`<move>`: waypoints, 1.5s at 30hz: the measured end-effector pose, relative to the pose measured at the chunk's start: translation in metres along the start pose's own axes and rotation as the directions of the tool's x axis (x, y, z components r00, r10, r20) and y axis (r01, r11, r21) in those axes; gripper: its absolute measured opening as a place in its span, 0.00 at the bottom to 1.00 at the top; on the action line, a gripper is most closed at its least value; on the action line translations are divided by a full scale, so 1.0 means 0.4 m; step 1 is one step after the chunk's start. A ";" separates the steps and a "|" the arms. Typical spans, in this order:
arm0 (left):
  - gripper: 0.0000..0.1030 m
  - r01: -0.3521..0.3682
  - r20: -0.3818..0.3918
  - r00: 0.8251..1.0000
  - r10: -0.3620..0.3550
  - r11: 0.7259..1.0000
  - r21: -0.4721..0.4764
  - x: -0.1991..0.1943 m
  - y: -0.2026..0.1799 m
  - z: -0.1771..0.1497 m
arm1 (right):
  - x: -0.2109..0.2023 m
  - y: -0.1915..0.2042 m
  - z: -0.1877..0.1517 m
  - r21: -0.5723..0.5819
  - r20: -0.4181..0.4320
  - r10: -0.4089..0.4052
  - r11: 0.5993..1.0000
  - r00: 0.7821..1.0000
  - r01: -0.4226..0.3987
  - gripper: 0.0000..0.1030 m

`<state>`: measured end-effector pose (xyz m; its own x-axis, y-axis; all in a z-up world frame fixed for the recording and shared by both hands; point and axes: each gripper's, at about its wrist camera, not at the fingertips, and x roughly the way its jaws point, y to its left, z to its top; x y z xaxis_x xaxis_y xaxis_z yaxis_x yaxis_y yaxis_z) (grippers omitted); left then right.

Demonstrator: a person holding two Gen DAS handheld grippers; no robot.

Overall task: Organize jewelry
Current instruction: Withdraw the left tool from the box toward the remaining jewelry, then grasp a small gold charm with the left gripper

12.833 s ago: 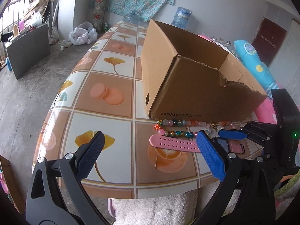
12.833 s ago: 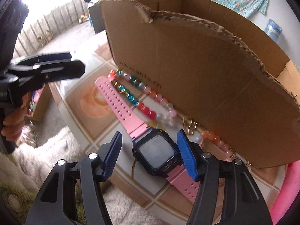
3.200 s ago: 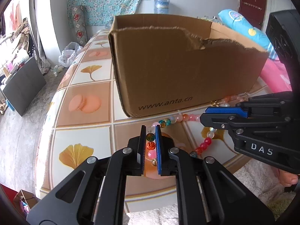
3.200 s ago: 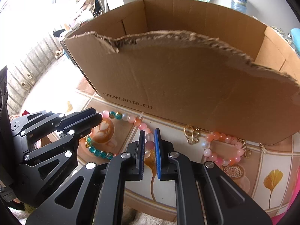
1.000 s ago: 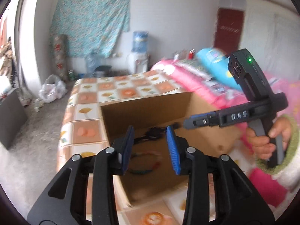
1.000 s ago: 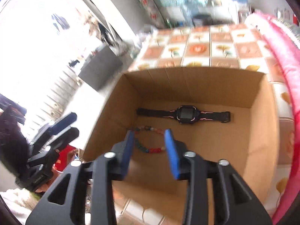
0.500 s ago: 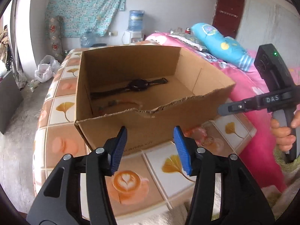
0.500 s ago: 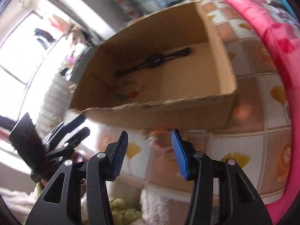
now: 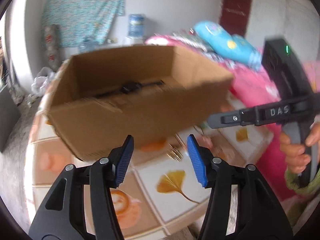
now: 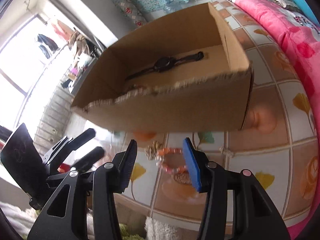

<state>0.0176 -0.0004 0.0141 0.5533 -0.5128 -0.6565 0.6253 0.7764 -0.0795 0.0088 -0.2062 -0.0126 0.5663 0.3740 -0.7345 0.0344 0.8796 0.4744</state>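
- Both hands are dropping back from over the cardboard box toward the near table edge. The left gripper has just been opening, tongs apart, nothing between them.
- The right gripper is gaping too, empty, framing the last bead bracelet on the table.
- The box is holding 1 watch; the bracelet dropped in a second ago is now hiding behind the near wall.

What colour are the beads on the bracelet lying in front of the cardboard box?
Mostly orange and pinkish beads on the bracelet, clearest in the right wrist view, though blurred.
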 end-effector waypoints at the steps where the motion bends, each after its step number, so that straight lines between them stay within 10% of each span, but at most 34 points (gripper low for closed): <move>1: 0.51 -0.003 -0.019 1.000 0.004 1.000 0.021 0.014 -0.015 -0.009 | 0.001 0.003 -0.014 -0.009 -0.010 -0.004 1.000 1.000 0.004 0.46; 20: 0.31 0.012 -0.180 0.984 0.016 0.988 0.156 0.182 -0.060 0.000 | 0.012 -0.005 -0.073 -0.110 -0.042 0.009 0.994 0.999 -0.013 0.46; 24: 0.15 0.026 -0.183 0.983 0.005 0.986 0.168 0.185 -0.061 0.005 | 0.015 -0.012 -0.079 -0.097 -0.042 0.024 0.995 0.999 -0.028 0.46; 45: 0.13 -0.004 -0.136 0.991 0.017 0.995 0.100 0.113 -0.025 -0.006 | -0.007 0.021 -0.083 -0.146 -0.016 0.034 0.989 0.999 -0.036 0.46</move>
<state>0.0350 -0.0303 -0.0166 0.4838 -0.4446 -0.7538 0.6752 0.7376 -0.0018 -0.0199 -0.1900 -0.0227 0.5536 0.4081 -0.7259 -0.1062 0.8992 0.4245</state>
